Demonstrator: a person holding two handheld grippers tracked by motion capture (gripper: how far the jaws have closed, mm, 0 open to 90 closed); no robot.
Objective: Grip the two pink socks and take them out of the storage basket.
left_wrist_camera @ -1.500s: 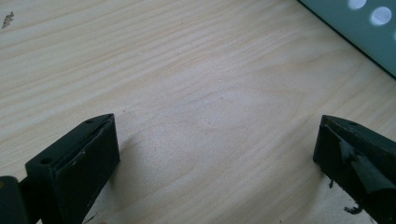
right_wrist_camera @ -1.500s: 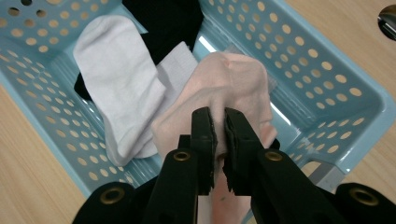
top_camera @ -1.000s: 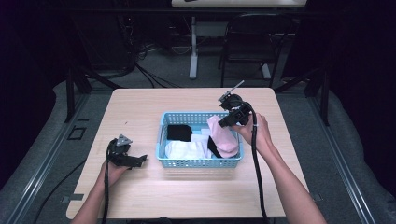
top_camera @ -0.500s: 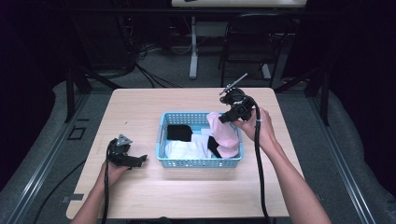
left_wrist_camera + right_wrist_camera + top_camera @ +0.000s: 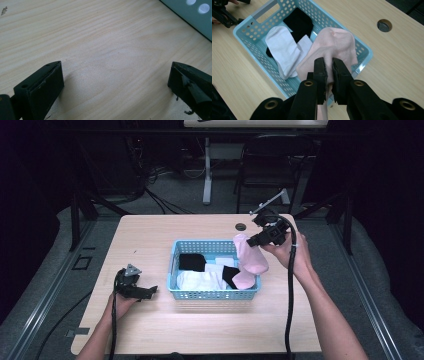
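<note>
The person's forearms are bare, with no sleeve reaching the wrists. Each hand carries a black two-jaw gripper. The left gripper (image 5: 134, 284) is a compact black body topped by a grey three-cornered plate, and a thick black cable trails from it along the forearm. Its jaws are blocky black slabs with small round holes and scuffed, chipped edges. The right gripper (image 5: 329, 75) has black arms pinned with brass-coloured rivets, flat dull pads, a thin grey rod on top and a long black cable.
</note>
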